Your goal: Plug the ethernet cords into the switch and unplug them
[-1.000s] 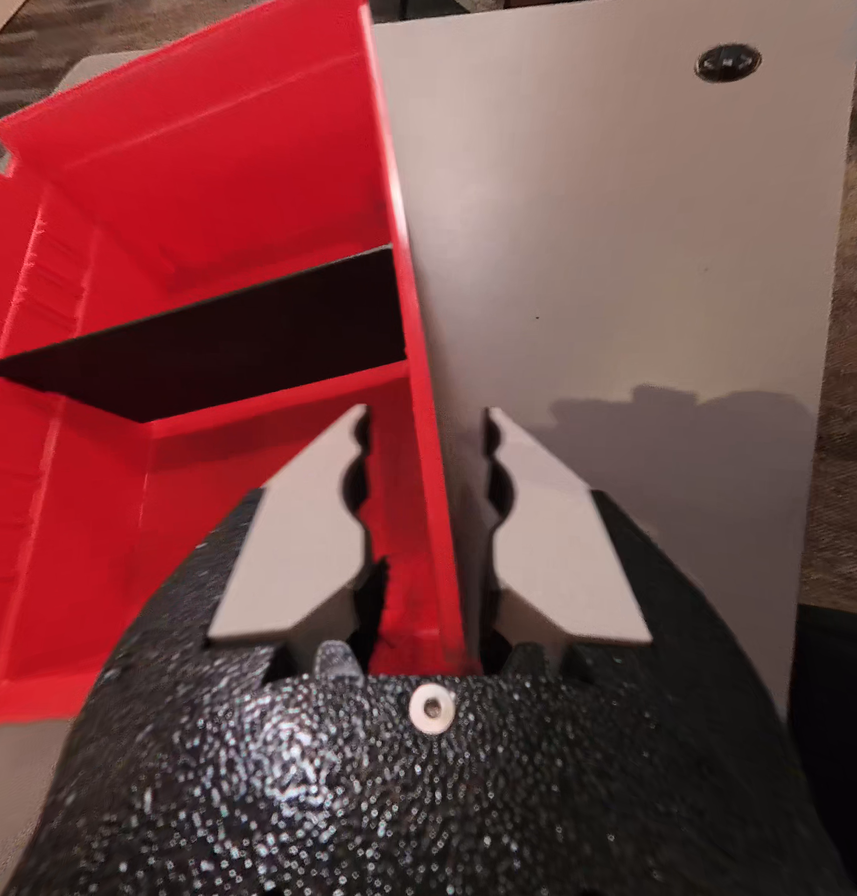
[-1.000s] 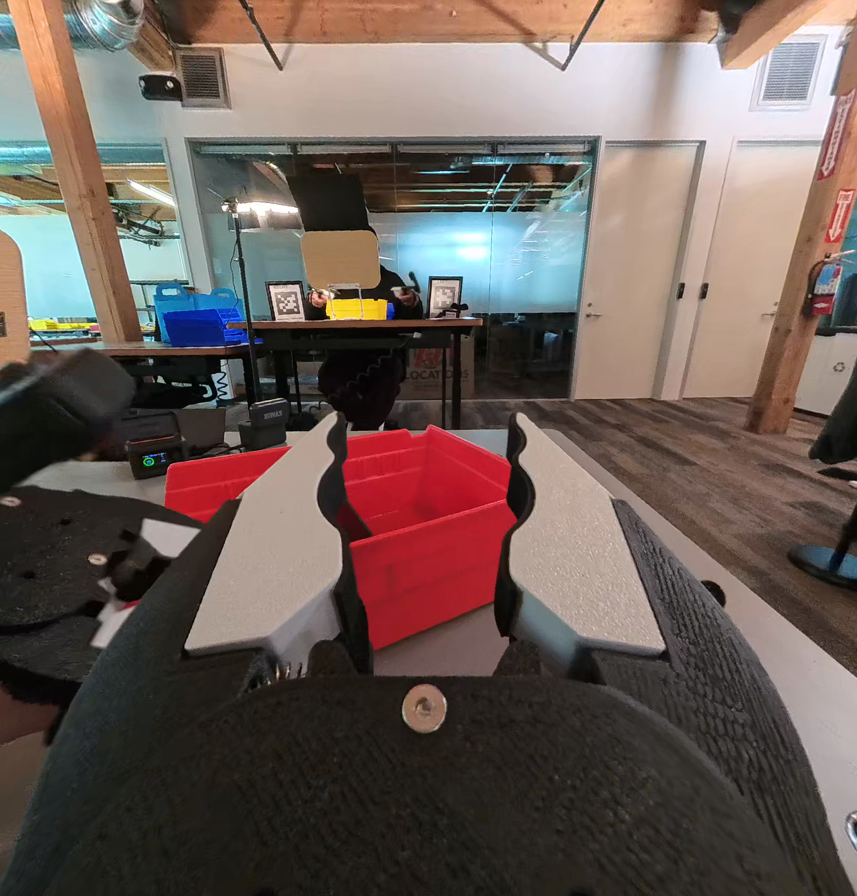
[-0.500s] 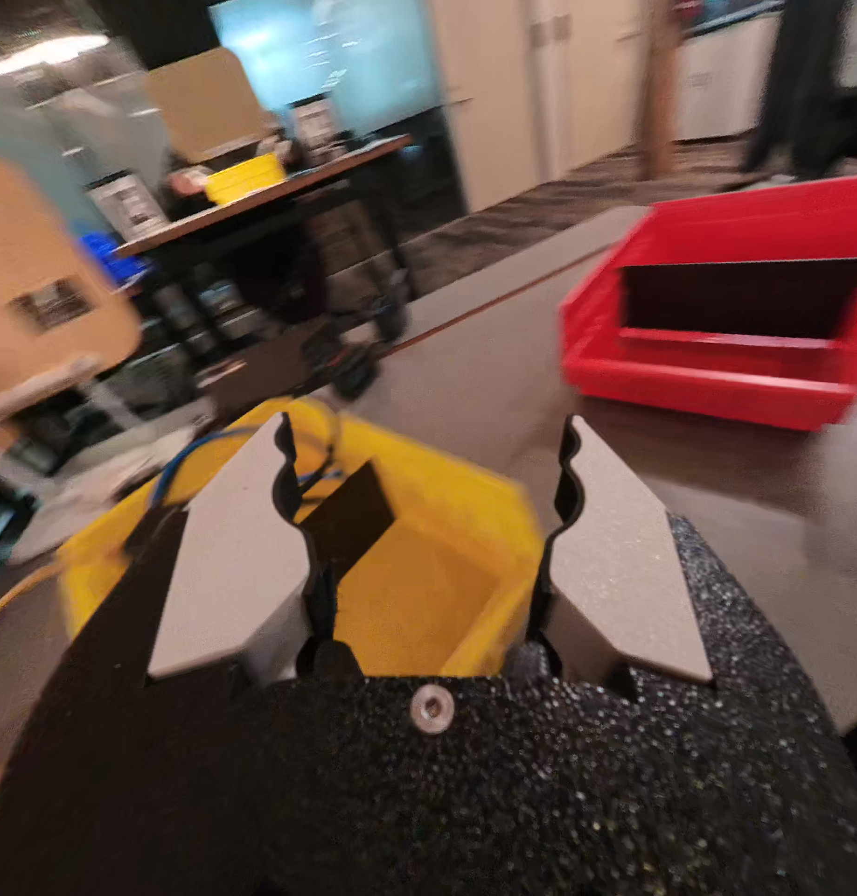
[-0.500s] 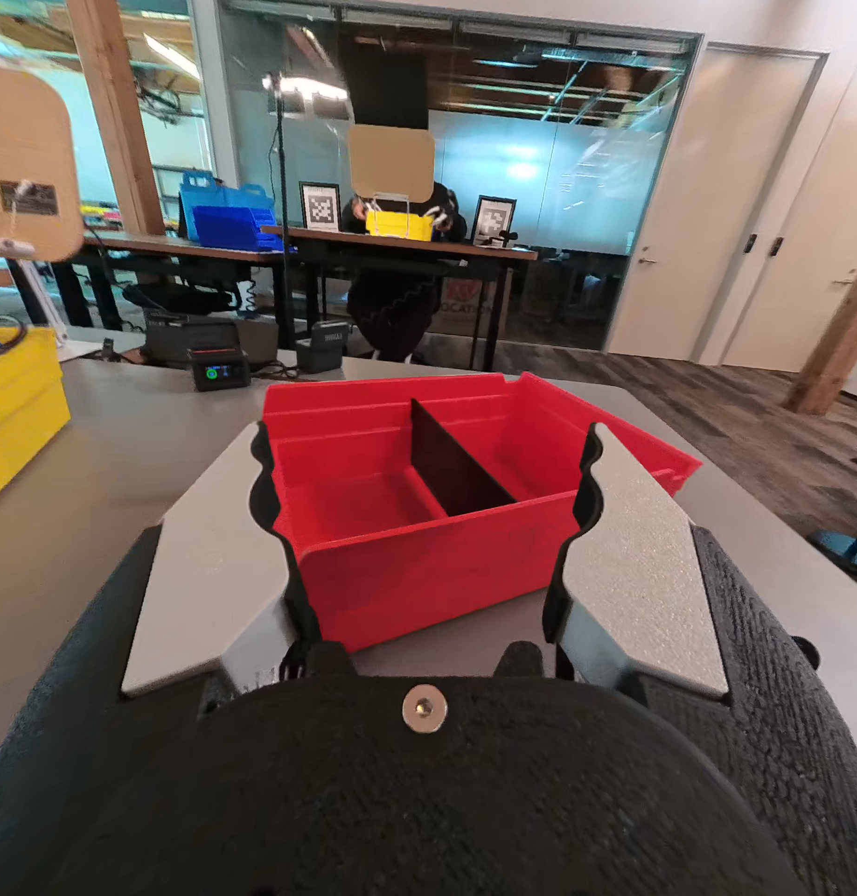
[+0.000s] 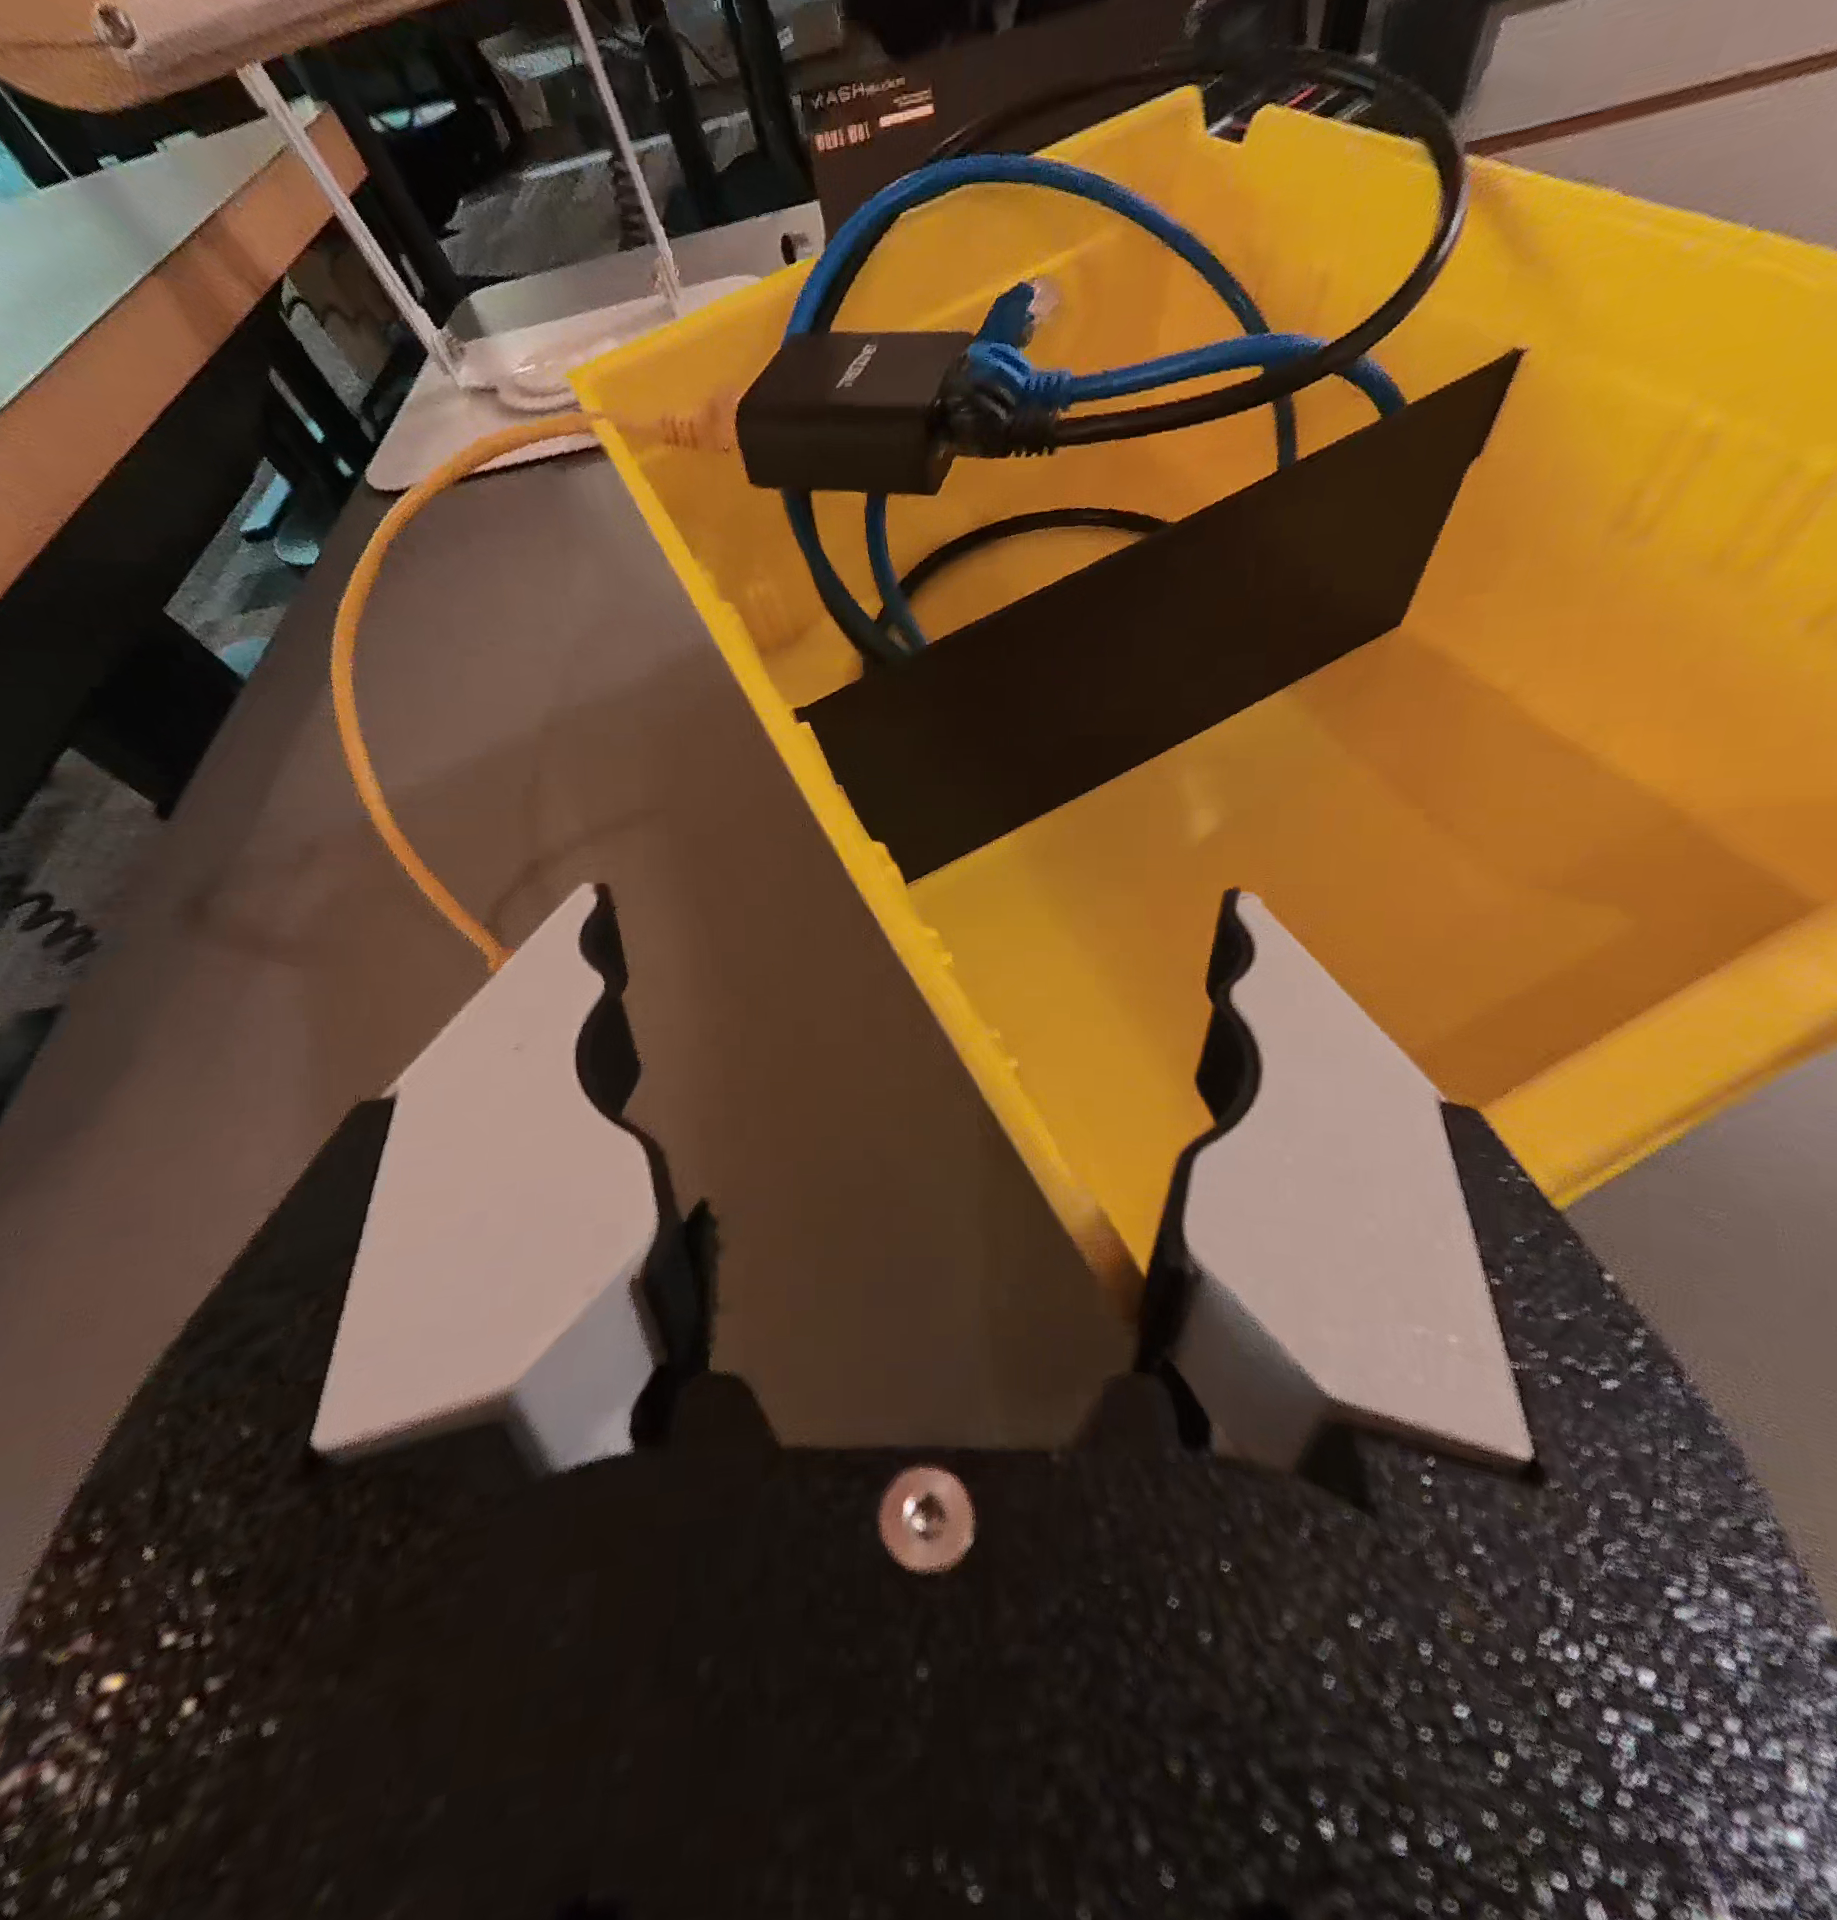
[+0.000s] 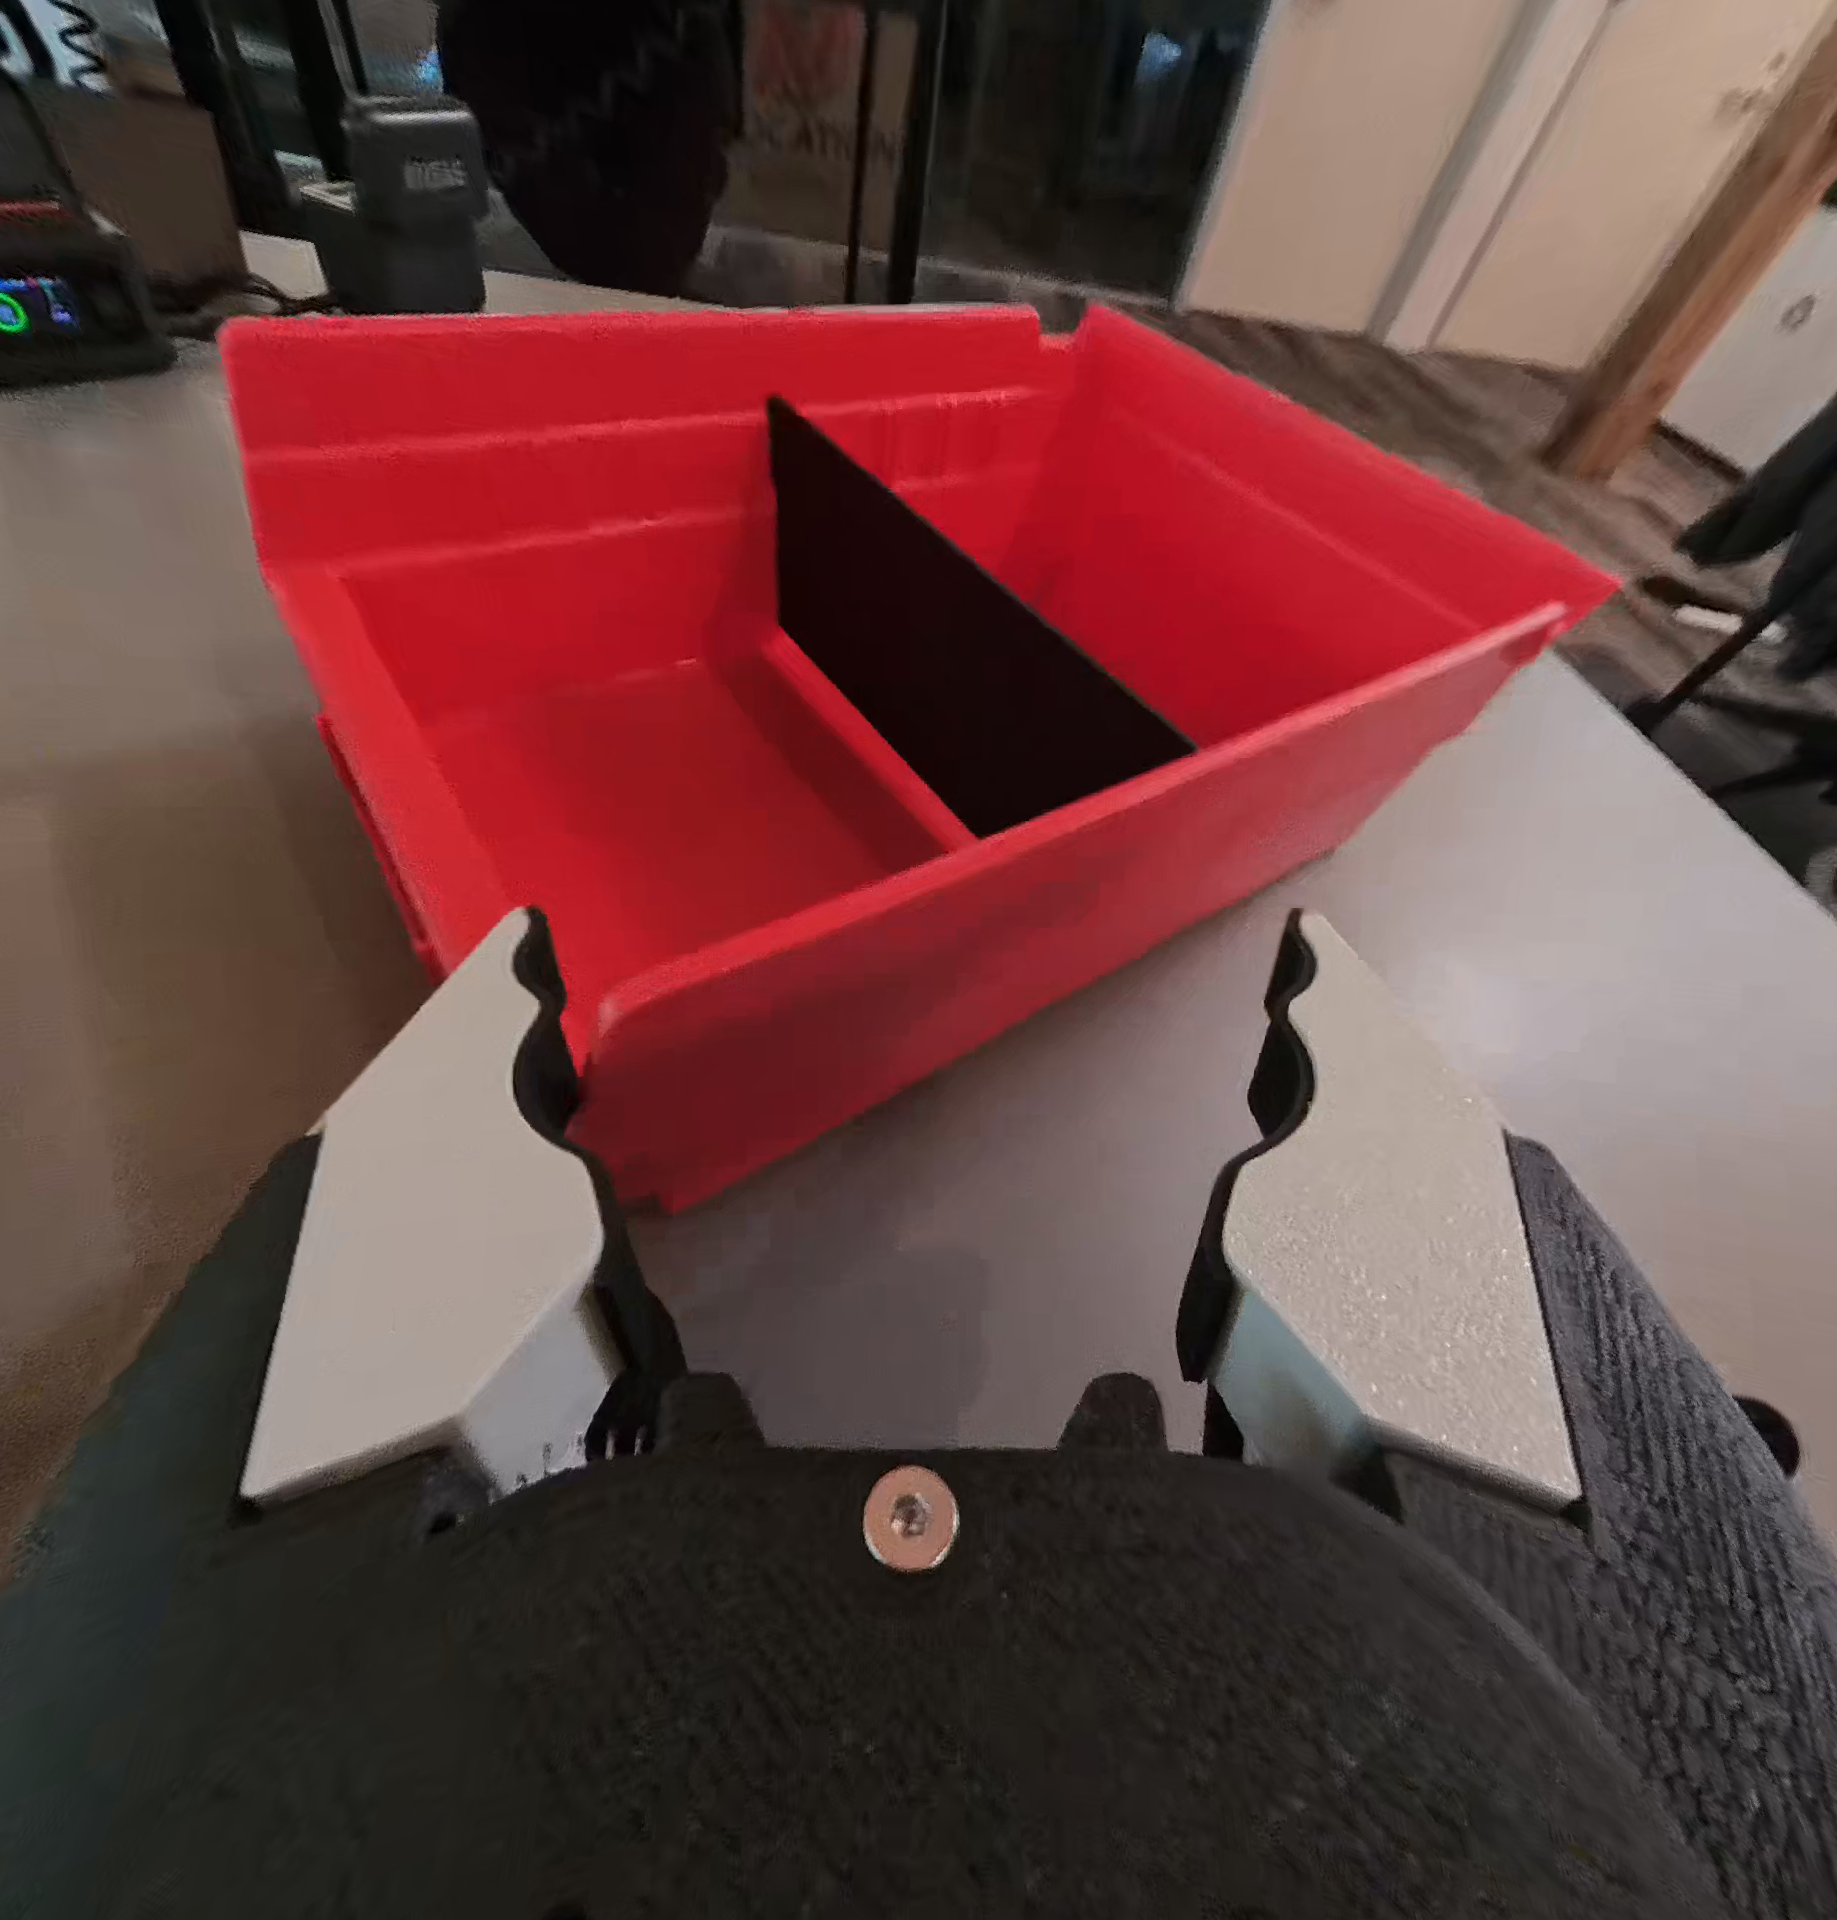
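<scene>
Looking along my left gripper (image 5: 909, 914), I had its jaws spread wide and holding nothing, poised over the near corner of the yellow bin (image 5: 1579, 312) where its wall met the grey table (image 5: 540, 644). The switch (image 5: 854, 410), a small black box, sat at about 12 o'clock from my fingertips, in the bin's far compartment beyond the black divider (image 5: 1153, 634), propped near the bin's left wall. A blue ethernet cord (image 5: 1194, 239) looped around and above it with one plug free, a black cord (image 5: 1413, 260) arched over the far rim, and an orange cord (image 5: 374, 644) trailed out across the table toward 10 o'clock. I judged the switch light and rigid, likely to skid or lift when a plug is pushed, so it wanted bracing by its flat sides; the cords looked limp and springy, best pinched just behind the stiff plug boot, away from the brittle latch tab. Along my right gripper (image 6: 914, 935), the jaws were likewise parted and empty, facing an empty red bin (image 6: 893, 997) with its own black partition (image 6: 935, 644) at 12 o'clock.
</scene>
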Demonstrator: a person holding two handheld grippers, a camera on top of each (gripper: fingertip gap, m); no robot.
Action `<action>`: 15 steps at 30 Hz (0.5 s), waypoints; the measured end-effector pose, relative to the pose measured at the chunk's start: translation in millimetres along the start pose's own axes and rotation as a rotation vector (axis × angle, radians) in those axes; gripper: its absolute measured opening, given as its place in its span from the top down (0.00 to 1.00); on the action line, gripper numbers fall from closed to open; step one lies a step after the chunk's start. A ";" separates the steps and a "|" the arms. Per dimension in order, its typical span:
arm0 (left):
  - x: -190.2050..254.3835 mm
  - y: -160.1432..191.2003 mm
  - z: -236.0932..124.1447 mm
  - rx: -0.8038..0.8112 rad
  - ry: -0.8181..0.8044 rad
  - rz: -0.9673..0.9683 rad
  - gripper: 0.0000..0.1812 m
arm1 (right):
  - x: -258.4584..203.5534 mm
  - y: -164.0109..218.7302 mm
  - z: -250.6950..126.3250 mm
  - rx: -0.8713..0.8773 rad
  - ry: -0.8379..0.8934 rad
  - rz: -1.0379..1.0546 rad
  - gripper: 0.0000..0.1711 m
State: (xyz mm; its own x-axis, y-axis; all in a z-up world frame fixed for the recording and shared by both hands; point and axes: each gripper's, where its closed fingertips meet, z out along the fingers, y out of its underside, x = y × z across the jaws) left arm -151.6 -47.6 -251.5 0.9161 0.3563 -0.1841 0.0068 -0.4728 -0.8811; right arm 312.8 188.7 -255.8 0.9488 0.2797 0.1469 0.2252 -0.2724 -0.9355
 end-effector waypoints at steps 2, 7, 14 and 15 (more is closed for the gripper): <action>-12.4 2.6 0.3 -0.006 -0.026 -0.012 0.44 | 17.7 4.7 -3.1 -0.028 0.027 0.018 0.26; -46.0 9.6 1.8 -0.025 -0.071 0.005 0.62 | 71.9 15.6 -9.1 -0.081 0.103 -0.015 0.53; -44.8 14.8 21.2 -0.070 0.041 -0.002 0.94 | 106.9 28.1 11.2 -0.172 -0.008 0.079 0.98; -49.9 15.0 22.3 -0.072 0.025 -0.024 0.97 | 110.6 27.6 14.3 -0.174 -0.022 0.080 0.99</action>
State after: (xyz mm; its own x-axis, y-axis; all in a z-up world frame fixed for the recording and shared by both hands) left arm -206.2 -54.5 -265.2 0.9250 0.3482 -0.1518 0.0564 -0.5212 -0.8516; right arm 420.8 225.3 -269.9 0.9606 0.2703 0.0649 0.1856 -0.4495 -0.8738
